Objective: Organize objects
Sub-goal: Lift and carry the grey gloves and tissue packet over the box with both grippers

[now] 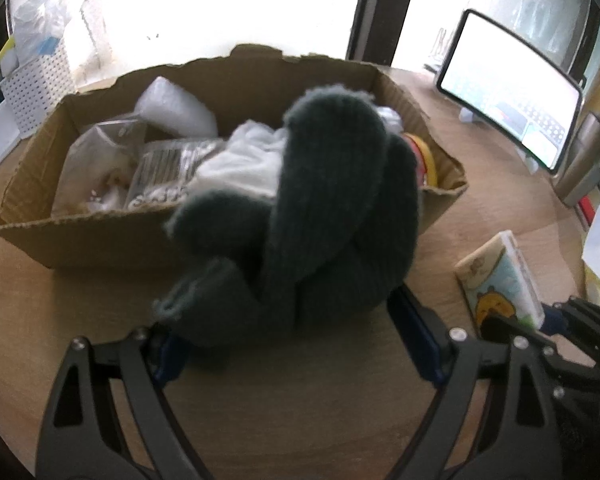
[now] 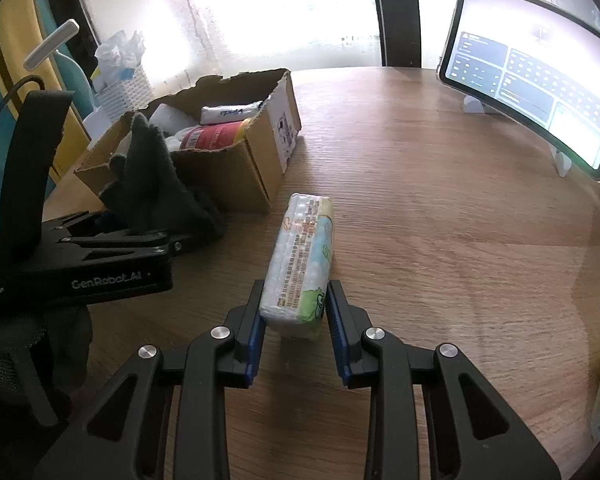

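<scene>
The dark knitted glove point(image 1: 300, 216), pinched in the left gripper point(image 1: 296, 344), is held just short of the near wall of the cardboard box point(image 1: 100, 236) ahead of it, which already contains several items. The tissue pack point(image 2: 300, 264) stands on the bench point(image 2: 440, 240) between the right gripper's point(image 2: 296, 316) fingers, which flank it closely; firm contact cannot be confirmed. Both items appear still to be boxed; open bench lies ahead and right, a tablet point(image 2: 532, 92) beyond.

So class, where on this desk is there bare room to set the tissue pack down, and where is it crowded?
Bare wood lies between the cardboard box and the tablet, ahead of the tissue pack. Crowded: the box interior, already packed, and its near side, where the left gripper holds the dark knit glove.
</scene>
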`<state>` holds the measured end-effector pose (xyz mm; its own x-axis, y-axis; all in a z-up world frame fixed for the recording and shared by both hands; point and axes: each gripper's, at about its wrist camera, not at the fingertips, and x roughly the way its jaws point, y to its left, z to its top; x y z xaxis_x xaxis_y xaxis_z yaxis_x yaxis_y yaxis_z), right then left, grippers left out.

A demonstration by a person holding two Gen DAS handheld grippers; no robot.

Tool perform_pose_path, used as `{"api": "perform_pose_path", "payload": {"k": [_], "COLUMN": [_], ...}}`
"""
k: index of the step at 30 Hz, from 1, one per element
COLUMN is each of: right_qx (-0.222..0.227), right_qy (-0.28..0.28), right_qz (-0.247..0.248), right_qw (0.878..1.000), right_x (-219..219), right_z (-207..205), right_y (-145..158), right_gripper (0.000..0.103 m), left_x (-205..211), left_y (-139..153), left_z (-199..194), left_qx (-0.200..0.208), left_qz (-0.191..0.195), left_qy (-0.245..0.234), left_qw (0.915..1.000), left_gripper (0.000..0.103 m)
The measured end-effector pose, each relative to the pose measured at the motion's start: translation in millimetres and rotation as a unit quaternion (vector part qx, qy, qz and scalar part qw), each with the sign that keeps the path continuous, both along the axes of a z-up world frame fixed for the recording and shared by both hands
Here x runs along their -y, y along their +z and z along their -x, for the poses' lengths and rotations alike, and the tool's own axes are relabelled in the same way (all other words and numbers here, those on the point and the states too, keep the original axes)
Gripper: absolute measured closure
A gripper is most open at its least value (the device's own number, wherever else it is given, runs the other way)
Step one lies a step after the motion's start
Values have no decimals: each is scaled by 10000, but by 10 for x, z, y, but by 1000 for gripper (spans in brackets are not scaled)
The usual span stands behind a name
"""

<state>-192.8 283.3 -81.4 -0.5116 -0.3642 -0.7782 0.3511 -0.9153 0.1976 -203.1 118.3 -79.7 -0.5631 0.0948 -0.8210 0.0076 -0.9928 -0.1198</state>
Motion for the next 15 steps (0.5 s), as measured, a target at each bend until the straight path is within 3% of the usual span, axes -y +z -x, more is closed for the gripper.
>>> {"api": "perform_pose_path", "payload": {"k": [4, 15], "right_qx": [2, -75], "right_qy": [-17, -12], "right_qz": [-40, -167], "right_qw": [10000, 9998], "right_x": [19, 158], "right_z": [-17, -119], "right_y": [2, 82], "right_gripper": [72, 72], "left_x": [54, 259], "left_y": [42, 216], "left_z": [-75, -339], "left_qx": [-101, -499], "left_qz": [-82, -232], "left_qy": [-75, -98], "left_qw": [9999, 9984], "left_gripper": [29, 34]}}
